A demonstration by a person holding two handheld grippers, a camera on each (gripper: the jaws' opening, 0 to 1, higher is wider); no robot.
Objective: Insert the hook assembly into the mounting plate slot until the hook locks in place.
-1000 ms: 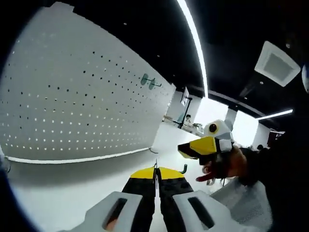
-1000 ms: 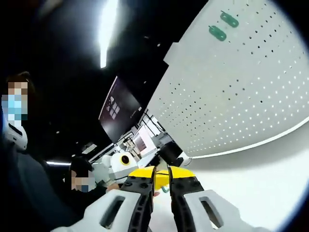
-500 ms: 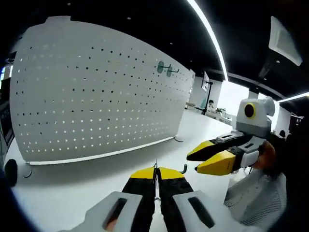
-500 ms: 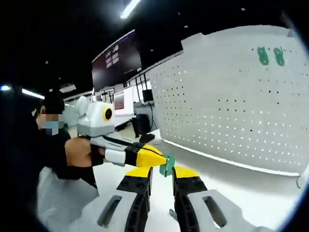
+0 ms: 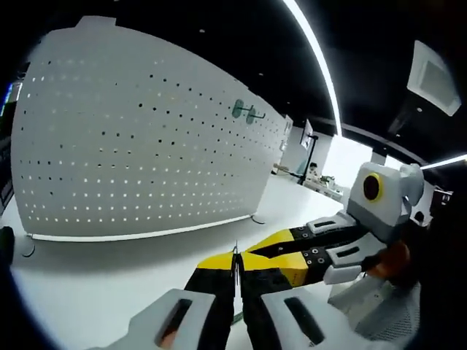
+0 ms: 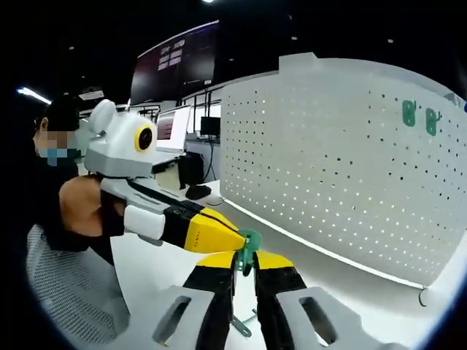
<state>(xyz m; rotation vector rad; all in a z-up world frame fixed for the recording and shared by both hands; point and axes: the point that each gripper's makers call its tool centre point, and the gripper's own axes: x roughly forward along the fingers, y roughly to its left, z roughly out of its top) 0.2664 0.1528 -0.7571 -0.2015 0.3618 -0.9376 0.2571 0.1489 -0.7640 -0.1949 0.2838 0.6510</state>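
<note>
Right gripper view: your right gripper (image 6: 246,257) has its yellow tips nearly together, pinching the green mounting plate (image 6: 249,246), which sticks up between them. The left gripper (image 6: 235,242) comes in from the left, its closed yellow nose touching that plate. A green hook (image 6: 238,326) lies on the white table (image 6: 350,281) below the plate, between your jaws. The white pegboard (image 6: 328,160) stands behind the plate, two green hooks (image 6: 419,117) mounted high on it.

Left gripper view: your left gripper (image 5: 235,259) is clamped tight, a thin metal piece showing at the tips. Your right gripper (image 5: 252,255) meets it from the right, in front of the pegboard (image 5: 139,138).
</note>
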